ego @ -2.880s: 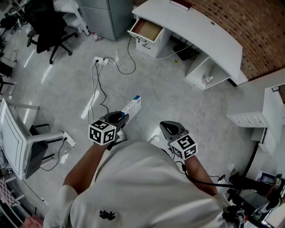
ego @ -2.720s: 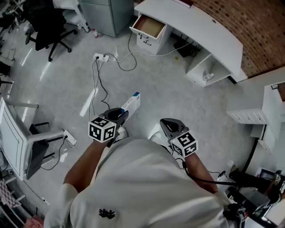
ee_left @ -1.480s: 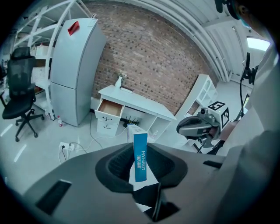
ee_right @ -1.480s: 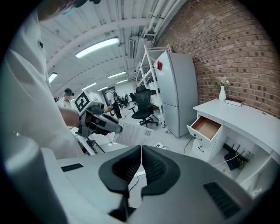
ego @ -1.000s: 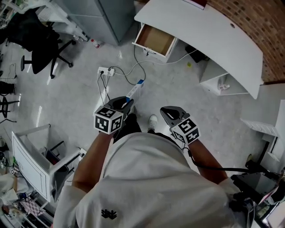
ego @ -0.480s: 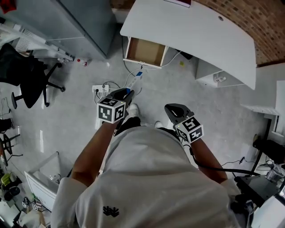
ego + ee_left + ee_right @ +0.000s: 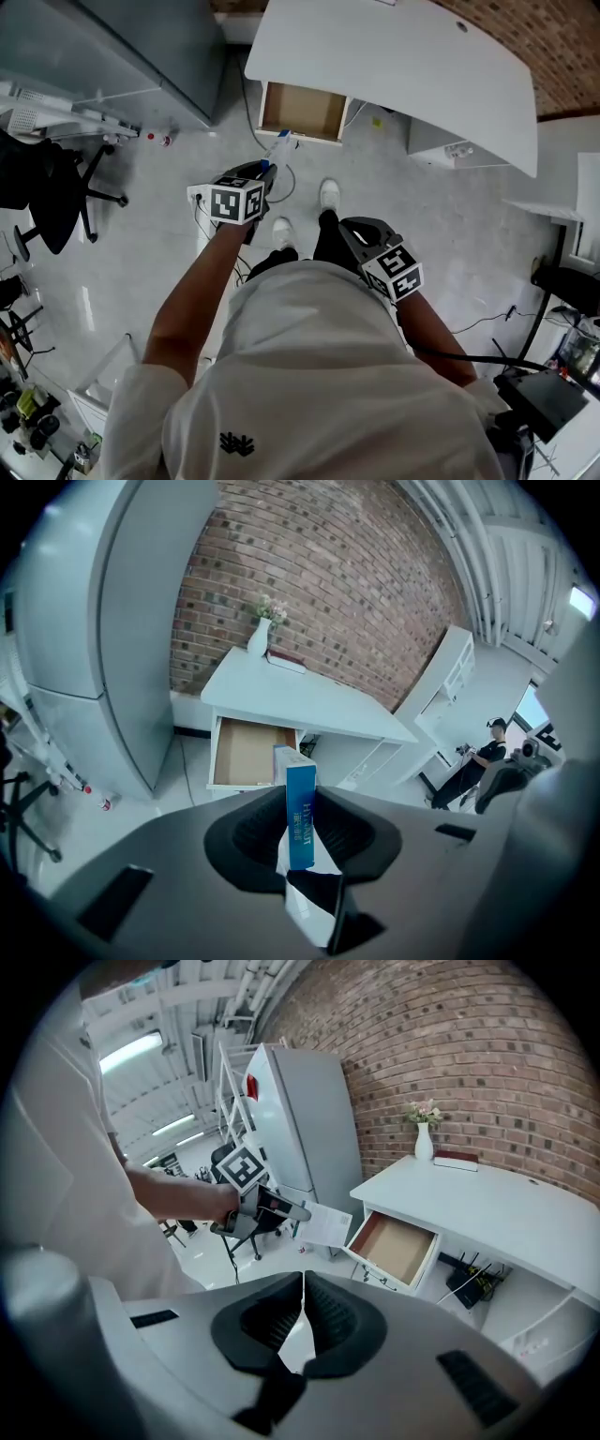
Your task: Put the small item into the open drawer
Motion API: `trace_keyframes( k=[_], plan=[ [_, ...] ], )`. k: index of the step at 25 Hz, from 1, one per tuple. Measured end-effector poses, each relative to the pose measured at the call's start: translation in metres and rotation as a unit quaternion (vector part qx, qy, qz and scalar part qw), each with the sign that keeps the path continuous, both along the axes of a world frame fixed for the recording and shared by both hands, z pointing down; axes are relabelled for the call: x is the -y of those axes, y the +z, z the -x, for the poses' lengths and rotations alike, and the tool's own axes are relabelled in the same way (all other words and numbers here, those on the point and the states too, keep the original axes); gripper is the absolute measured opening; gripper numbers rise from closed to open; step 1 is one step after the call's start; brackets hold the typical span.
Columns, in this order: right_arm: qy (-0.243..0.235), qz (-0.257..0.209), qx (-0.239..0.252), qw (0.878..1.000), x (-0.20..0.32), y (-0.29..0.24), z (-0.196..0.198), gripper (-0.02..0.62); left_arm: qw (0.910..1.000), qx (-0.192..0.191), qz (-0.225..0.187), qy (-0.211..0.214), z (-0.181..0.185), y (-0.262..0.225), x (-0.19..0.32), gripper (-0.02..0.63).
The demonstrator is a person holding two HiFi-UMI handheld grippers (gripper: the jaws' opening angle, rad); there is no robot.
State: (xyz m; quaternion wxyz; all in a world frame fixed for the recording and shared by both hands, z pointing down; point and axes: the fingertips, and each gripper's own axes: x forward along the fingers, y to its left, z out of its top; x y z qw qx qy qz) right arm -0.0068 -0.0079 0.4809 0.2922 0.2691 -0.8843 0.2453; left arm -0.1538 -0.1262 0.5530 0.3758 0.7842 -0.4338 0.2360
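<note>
My left gripper point(image 7: 265, 170) is shut on a narrow white and blue box point(image 7: 277, 147), which juts forward towards the open drawer point(image 7: 302, 111) under the white desk point(image 7: 403, 66). From the left gripper view the box point(image 7: 299, 811) stands upright between the jaws, with the empty brown-bottomed drawer point(image 7: 248, 752) just beyond it. My right gripper point(image 7: 354, 231) hangs lower right, jaws closed with nothing in them. In the right gripper view those jaws point(image 7: 302, 1314) meet, and the left gripper point(image 7: 272, 1207) with the box point(image 7: 325, 1225) shows short of the drawer point(image 7: 394, 1248).
A grey cabinet point(image 7: 159, 52) stands left of the drawer. A power strip with cables point(image 7: 199, 196) lies on the floor by my left hand. A black office chair point(image 7: 47, 183) is at the far left. A low white shelf point(image 7: 448, 150) sits under the desk's right side. My feet point(image 7: 305, 211) are below.
I have walked towards the desk: the drawer has come much closer. My left gripper with the box has reached forward to just short of the drawer's front. The right gripper stays shut.
</note>
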Motion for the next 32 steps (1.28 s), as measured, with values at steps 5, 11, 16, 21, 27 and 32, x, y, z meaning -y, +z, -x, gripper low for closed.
trace_keyframes(
  k=[5, 11, 16, 21, 27, 32],
  plan=[
    [-0.015, 0.003, -0.006, 1.0, 0.047, 0.008, -0.011, 0.032, 0.9996, 0.018, 0.011, -0.018, 0.001, 0.025, 0.058, 0.1],
    [-0.026, 0.026, 0.001, 0.999, 0.111, 0.027, -0.034, 0.032, 0.9976, 0.048, 0.032, -0.037, -0.004, 0.073, 0.123, 0.1],
    [-0.032, 0.048, 0.001, 0.998, 0.155, 0.048, -0.051, 0.032, 0.996, 0.065, 0.045, -0.042, -0.01, 0.115, 0.173, 0.1],
    [-0.032, 0.07, -0.004, 0.997, 0.186, 0.067, -0.063, 0.032, 0.9938, 0.079, 0.065, -0.043, -0.014, 0.155, 0.209, 0.1],
    [-0.044, 0.093, -0.028, 0.994, 0.21, 0.091, -0.073, 0.032, 0.9914, 0.092, 0.083, -0.042, -0.017, 0.205, 0.241, 0.1],
    [-0.03, 0.106, -0.024, 0.994, 0.22, 0.11, -0.082, 0.032, 0.9886, 0.102, 0.102, -0.045, -0.016, 0.242, 0.257, 0.1]
  ],
)
